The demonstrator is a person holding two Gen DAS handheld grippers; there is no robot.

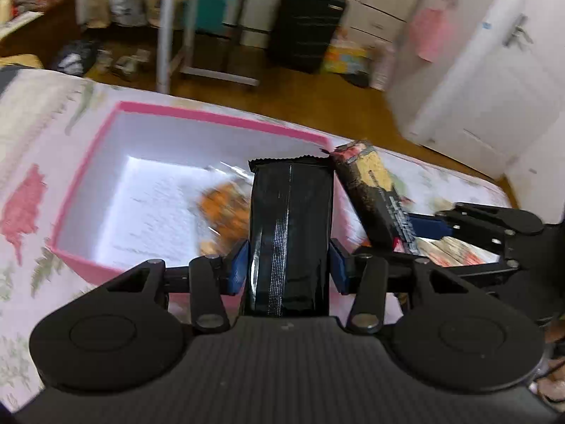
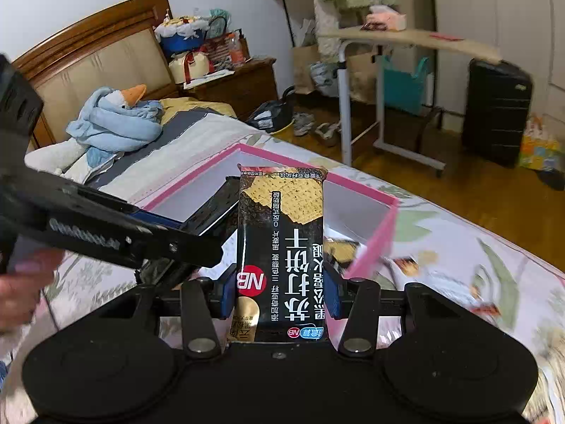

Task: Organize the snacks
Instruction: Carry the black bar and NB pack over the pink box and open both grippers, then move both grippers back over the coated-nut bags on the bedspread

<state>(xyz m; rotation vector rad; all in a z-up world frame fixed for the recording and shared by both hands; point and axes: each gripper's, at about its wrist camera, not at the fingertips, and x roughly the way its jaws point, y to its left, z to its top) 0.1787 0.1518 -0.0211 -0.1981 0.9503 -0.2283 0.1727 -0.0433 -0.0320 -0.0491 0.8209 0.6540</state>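
My left gripper [image 1: 289, 265] is shut on a black snack packet [image 1: 291, 226] seen from its plain seamed back; it hangs over the near wall of the pink box [image 1: 212, 116]. An orange snack pack [image 1: 224, 212] lies inside the box on its white floor. My right gripper [image 2: 280, 293] is shut on a black cracker packet [image 2: 280, 233] with a red NB logo, held above the box's near right corner [image 2: 370, 243]. In the left wrist view that cracker packet [image 1: 370, 190] and the right gripper [image 1: 423, 229] show at the right. The left gripper [image 2: 183, 228] crosses the right wrist view from the left.
The pink box sits on a bed with a floral cover [image 2: 459, 247]. More snack packs [image 2: 409, 265] lie blurred on the cover right of the box. A blue blanket with a plush toy [image 2: 116, 120] lies near the headboard. A rolling table [image 2: 388, 46] and a black suitcase [image 2: 494, 109] stand on the wooden floor.
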